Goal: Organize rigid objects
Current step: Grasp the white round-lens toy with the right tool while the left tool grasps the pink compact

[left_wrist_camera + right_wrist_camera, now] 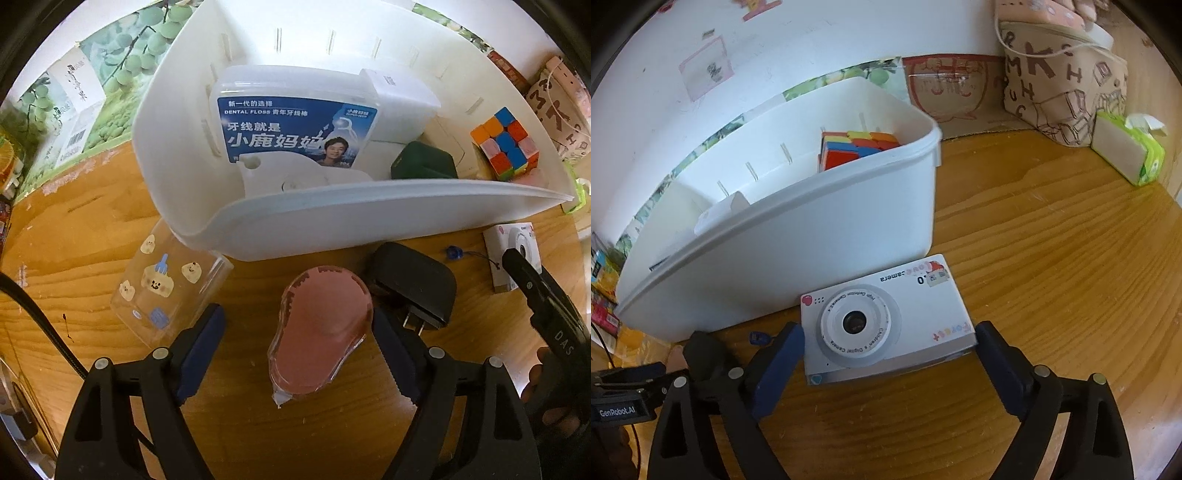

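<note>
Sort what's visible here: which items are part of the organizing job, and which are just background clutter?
Part of the job:
white bin
pink tape dispenser, between the open left claw
children's camera box, between the open right claw
black charger
clear printed cup
Rubik's cube and dental floss box, already binned

Lying about:
tissue pack
lettered pouch

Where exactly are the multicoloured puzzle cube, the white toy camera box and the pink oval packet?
Multicoloured puzzle cube (505, 144), left wrist view, its blue middle sticker.
White toy camera box (886, 317), right wrist view, the printed lens ring.
Pink oval packet (320, 325), left wrist view, centre of its pink face.
</note>
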